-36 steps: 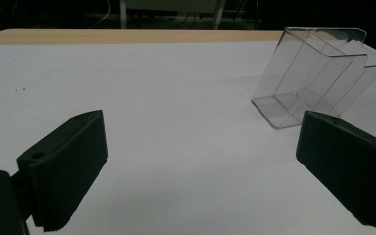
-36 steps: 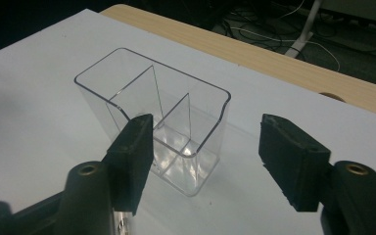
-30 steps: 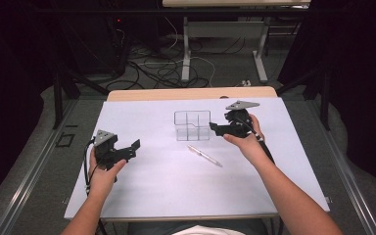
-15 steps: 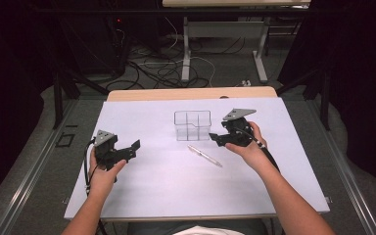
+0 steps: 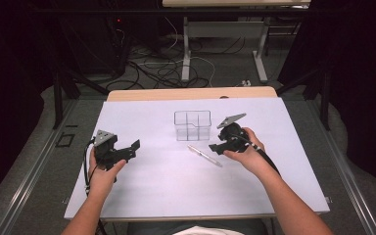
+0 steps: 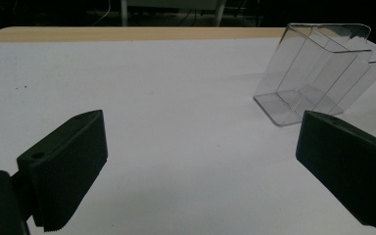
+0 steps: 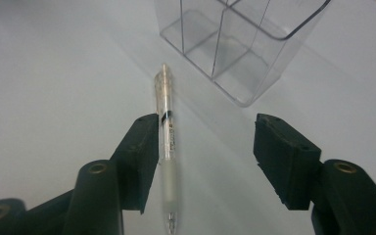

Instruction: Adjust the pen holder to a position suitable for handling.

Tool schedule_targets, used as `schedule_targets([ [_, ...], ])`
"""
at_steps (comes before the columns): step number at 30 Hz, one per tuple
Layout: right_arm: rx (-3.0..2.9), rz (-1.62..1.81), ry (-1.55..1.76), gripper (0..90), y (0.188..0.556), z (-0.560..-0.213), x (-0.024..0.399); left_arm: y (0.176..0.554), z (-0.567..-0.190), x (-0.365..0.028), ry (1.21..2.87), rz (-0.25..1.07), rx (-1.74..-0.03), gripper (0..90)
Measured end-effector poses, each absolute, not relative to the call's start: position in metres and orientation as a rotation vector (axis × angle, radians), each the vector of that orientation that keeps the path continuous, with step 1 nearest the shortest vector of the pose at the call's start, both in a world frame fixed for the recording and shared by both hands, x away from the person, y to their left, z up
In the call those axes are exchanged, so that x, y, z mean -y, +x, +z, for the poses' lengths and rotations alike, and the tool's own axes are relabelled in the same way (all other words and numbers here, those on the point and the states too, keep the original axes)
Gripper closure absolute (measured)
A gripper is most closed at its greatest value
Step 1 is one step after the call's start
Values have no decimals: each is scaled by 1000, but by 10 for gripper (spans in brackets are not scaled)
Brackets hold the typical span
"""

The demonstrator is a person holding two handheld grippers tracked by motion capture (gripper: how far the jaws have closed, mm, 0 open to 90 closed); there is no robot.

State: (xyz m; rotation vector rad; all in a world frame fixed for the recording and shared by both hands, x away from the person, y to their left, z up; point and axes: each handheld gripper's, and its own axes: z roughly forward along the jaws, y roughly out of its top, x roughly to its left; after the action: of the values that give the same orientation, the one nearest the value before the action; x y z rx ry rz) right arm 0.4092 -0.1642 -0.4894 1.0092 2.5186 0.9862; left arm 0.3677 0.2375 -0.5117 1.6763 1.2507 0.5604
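fingers [image 7: 142, 161] of the right gripper [image 7: 205, 161] are seen about half open, and they have just been closing, with the pen [image 7: 166, 147] between them but not yet pinched; whether the near pad touches its barrel is hard to judge. compared with a second ago, this gripper [image 5: 223, 145] has been lowered from beside the clear organizer [image 5: 192, 125] to the pen [image 5: 204, 155] lying on the white table [image 5: 152, 191] just in front of it. a pickup appears imminent. the left gripper [image 5: 122, 151] is held wide open, empty, well apart.
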Motion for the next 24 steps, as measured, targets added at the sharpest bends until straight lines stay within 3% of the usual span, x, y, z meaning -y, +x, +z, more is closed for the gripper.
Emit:
schedule_targets([
  [7, -2593, 886, 973, 531, 406, -504, 159, 368, -512, -237, 1678, 561, -1250, 51],
  [24, -2663, 784, 949, 588, 404, -523, 147, 369, -513, -236, 1682, 557, -1248, 52],
])
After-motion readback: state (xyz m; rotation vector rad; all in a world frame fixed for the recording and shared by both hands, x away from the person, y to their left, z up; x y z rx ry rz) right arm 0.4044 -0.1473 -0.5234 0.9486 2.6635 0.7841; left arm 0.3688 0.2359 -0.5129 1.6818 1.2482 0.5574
